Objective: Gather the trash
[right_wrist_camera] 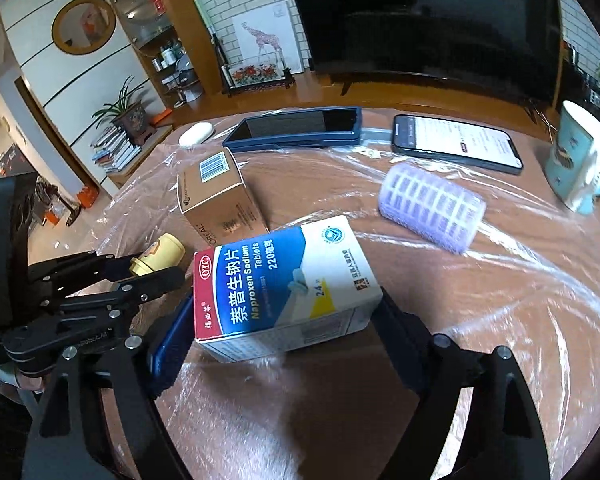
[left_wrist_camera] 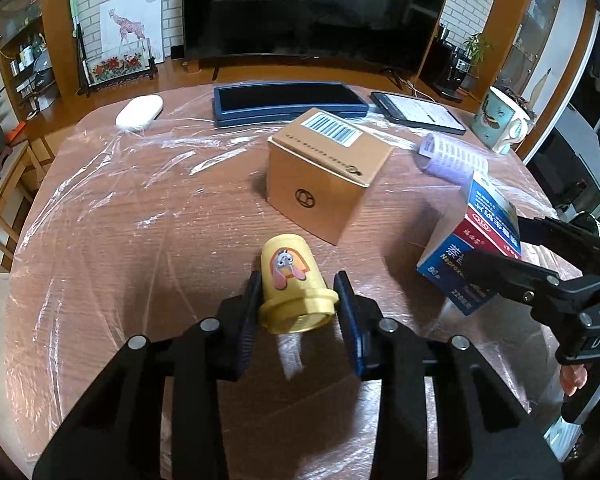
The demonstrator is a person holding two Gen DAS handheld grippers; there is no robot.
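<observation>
Left gripper (left_wrist_camera: 298,300): my fingers are clamped on the yellow cup (left_wrist_camera: 294,284). It lies between the pads with its rim end toward my camera and its closed end pointing away, so its long axis runs along the fingers, not across them.

Right gripper (right_wrist_camera: 284,320): I have the medicine box (right_wrist_camera: 288,288) pinched between the two pads, broad printed face up. Its long axis runs across the fingers, from pad to pad.

Where the boxes sit: from the left wrist view the medicine box (left_wrist_camera: 476,248) looks tilted and lifted off the table (left_wrist_camera: 140,216), well to the right of the cup; I cannot be sure whether its low corner is clear of the plastic sheet.

Nearer hand: the brown carton (left_wrist_camera: 328,176) stands just beyond the cup, so I judge my left hand the closer one to it. The purple roller (right_wrist_camera: 432,208) lies beyond the medicine box on the right, closer to my right hand.

What the next move turns on: both hands are full, so I judge each load has to be carried off to wherever the trash goes, a place I do not see in either view.

Left alone: the phone (right_wrist_camera: 456,142) and mug (right_wrist_camera: 580,160) at the far edge do not look like trash to me.
</observation>
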